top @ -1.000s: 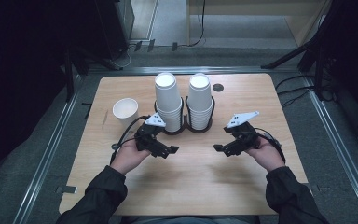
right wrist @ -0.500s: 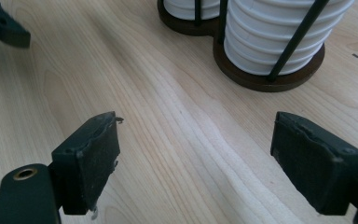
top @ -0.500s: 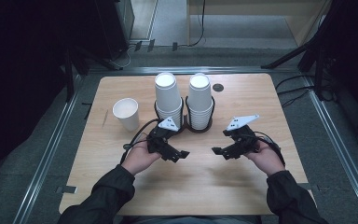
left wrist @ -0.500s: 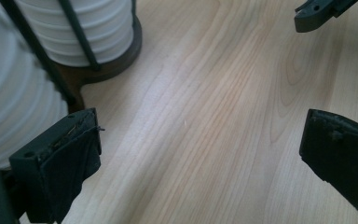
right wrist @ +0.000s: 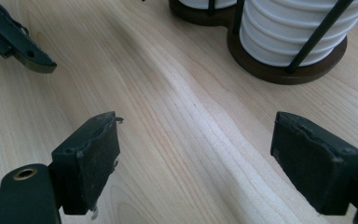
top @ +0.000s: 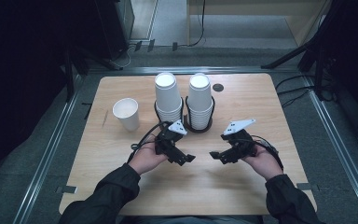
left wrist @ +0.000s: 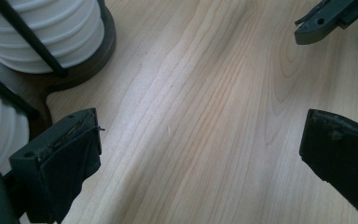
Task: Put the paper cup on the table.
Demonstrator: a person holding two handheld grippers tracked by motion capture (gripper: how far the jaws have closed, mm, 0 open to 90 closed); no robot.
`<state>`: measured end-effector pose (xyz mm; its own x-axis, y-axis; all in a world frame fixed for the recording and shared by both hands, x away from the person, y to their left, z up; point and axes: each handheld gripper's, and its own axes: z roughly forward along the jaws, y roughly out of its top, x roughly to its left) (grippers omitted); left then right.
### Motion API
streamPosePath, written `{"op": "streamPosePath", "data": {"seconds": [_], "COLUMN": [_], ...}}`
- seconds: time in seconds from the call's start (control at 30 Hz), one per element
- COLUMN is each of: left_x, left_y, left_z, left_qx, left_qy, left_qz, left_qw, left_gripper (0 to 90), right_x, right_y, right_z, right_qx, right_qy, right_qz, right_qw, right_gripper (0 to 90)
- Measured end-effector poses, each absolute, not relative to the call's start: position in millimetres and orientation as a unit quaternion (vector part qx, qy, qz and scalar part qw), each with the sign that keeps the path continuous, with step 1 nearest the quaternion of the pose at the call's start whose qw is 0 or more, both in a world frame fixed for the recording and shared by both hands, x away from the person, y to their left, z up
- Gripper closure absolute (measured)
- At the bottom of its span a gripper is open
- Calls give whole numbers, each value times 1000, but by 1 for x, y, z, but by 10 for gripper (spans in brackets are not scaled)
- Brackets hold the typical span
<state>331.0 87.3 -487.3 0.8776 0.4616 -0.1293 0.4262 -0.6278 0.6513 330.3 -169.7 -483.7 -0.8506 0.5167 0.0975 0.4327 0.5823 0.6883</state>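
Left gripper (top: 189, 158) sits just below centre of the high view, jaws spread wide w/ nothing between them, tips aimed toward the right gripper (top: 213, 155), which is likewise released and empty, tips aimed back at it; the two are near each other but apart, over bare wooden table (top: 242, 186). Nearest things: two stacks of white paper cups in a dark double wire holder (top: 196, 128), upper centre of the frame, just above the left gripper. Left stack (top: 168, 95) and right stack (top: 200, 99) stand upright, side by side. A single white paper cup (top: 127, 113) stands alone, upright, at centre left, well apart from both grippers. In the left gripper view the holder base and cup ribs fill the upper left corner; the other gripper's jaw tip pokes in at upper right. In the right gripper view the holder is at upper right.
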Motion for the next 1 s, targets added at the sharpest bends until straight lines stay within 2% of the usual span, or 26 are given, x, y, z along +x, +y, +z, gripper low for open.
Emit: {"op": "streamPosePath", "data": {"seconds": [1.0], "left_x": [331], "left_y": [81], "left_z": [-487], "left_qx": [905], "left_qy": [227], "left_qz": [21], "left_qw": [358], "left_gripper": [0], "right_x": [325], "right_y": [-171], "right_z": [-486], "right_qx": [263], "right_qy": [892], "right_qz": [363], "right_qw": [62], "right_gripper": [156]}}
